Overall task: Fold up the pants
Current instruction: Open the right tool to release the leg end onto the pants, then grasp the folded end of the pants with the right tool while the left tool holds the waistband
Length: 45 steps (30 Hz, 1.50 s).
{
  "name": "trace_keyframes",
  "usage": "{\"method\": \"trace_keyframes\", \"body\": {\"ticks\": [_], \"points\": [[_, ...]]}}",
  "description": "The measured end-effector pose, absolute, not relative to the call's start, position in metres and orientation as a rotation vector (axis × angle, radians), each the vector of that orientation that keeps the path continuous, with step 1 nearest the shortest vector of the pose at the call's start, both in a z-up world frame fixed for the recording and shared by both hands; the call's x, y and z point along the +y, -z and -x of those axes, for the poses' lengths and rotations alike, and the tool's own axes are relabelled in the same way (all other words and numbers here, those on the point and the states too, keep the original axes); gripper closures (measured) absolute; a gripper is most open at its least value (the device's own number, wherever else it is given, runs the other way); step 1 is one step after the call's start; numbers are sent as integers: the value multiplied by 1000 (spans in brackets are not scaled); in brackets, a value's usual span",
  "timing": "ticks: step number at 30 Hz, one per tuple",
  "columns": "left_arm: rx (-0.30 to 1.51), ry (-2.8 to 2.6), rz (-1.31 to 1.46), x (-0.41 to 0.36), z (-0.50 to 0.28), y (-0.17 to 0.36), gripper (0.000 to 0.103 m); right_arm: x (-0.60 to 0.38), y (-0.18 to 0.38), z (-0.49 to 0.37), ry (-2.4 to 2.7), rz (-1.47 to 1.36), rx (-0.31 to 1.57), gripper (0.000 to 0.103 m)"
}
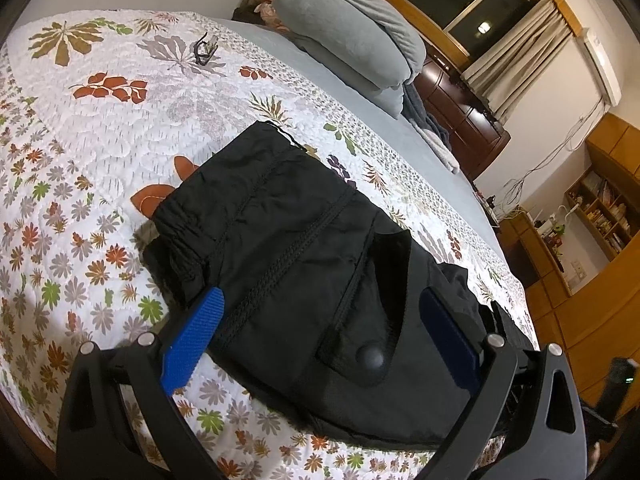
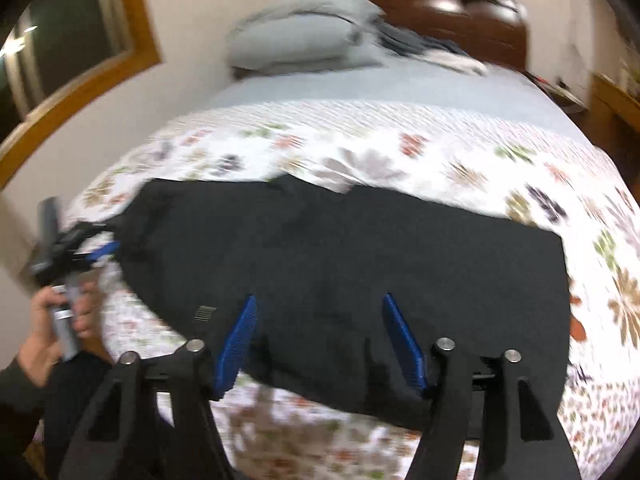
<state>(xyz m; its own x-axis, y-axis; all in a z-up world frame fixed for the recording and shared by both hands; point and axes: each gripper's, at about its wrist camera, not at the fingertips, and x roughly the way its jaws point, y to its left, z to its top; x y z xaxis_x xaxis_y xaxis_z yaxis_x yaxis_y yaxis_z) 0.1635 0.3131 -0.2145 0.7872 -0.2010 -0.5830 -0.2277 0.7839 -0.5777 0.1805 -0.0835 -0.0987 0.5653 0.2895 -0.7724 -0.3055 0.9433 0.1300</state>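
Pants lie flat on the quilt, near the bed's near edge, and they look partly folded: in the right wrist view the pants read as one wide black slab running along that edge, with no separate legs showing. The elastic waistband faces the far left side of the bed and the pocket flap with its snap faces up, so we judge a lengthwise fold is done and a crosswise one is left. Our left gripper hovers wide open at the waist end, blue fingers straddling the cloth and gripping nothing; whether the pads touch fabric we can't tell. Our right gripper sits the same way, spread wide over the near edge of the slab, empty. One gripper per end makes sense: lift both corners together and the layers stay stacked. The right wrist view is motion-blurred, so cloth detail there is unreliable. It does show the left hand at the bed's left edge. Grey pillows sit at the head of the bed, well apart, and a small dark object lies on the quilt far from the pants. The fabric looks thin and slippery, so layers may slide when lifted.
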Motion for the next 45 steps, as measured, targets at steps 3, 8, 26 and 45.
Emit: {"method": "trace_keyframes", "body": {"ticks": [3, 8, 26, 45], "points": [[679, -13, 681, 314, -163, 215, 5, -82, 124, -189, -321, 33, 955, 46], [682, -10, 680, 314, -164, 215, 5, -49, 158, -181, -339, 127, 979, 51], [608, -26, 1164, 379, -109, 219, 5, -72, 100, -235, -656, -74, 1126, 22], [742, -52, 1362, 390, -156, 260, 3, 194, 76, -412, -1135, 243, 1481, 13]]}}
